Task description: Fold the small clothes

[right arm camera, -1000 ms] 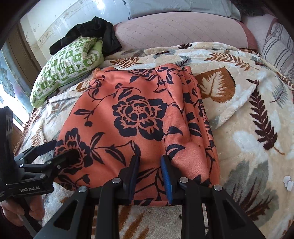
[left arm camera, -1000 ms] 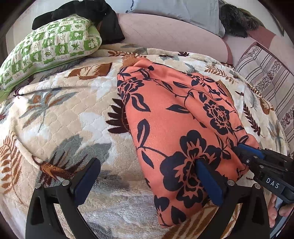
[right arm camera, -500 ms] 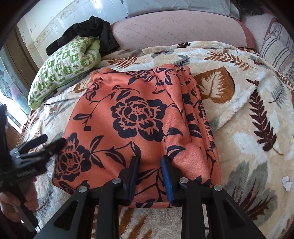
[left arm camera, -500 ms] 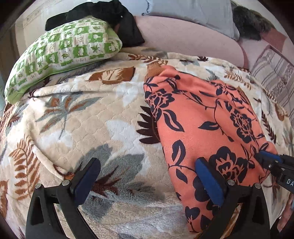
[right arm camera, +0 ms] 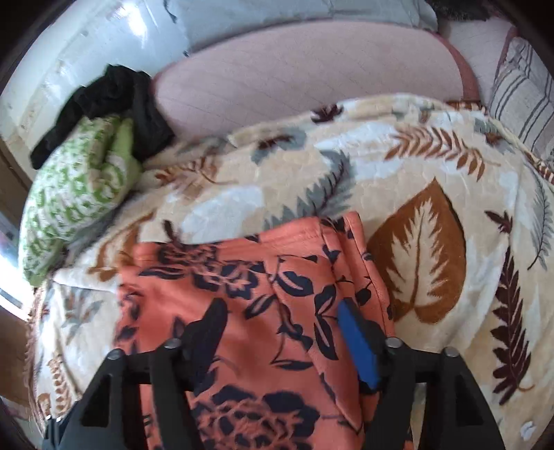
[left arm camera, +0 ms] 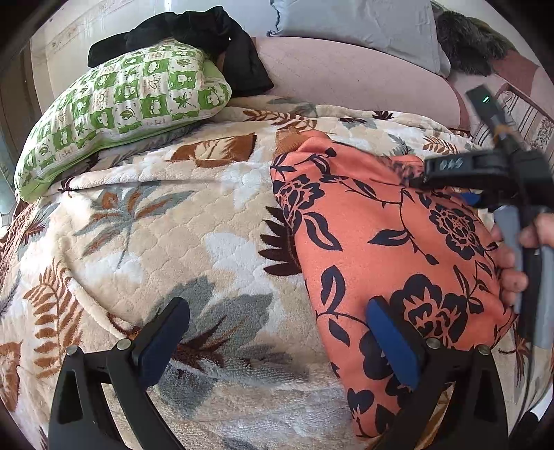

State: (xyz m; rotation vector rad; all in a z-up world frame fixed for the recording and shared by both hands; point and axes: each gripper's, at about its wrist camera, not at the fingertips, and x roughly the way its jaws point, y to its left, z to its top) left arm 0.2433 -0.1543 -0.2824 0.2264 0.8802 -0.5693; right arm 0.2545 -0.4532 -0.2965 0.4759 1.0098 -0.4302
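An orange garment with a dark blue flower print [left arm camera: 387, 249] lies folded on the leaf-pattern blanket [left arm camera: 166, 235]. My left gripper [left arm camera: 277, 342] is open and empty at the garment's near left edge, its right pad over the cloth. My right gripper [right arm camera: 284, 332] is open, above the garment's far part [right arm camera: 270, 284]; nothing is between its pads. In the left wrist view the right gripper's body [left arm camera: 484, 169] shows blurred over the garment's far right, with the hand on its handle.
A green and white checked pillow [left arm camera: 117, 110] lies at the far left with a black garment [left arm camera: 194, 38] on it. A pink headboard cushion [left arm camera: 346, 72], a grey pillow [left arm camera: 360, 24] and a striped pillow [right arm camera: 523, 93] line the back.
My right gripper has opened, let go of the garment's near edge, and moved forward over the garment. My left gripper has drawn left, off the cloth.
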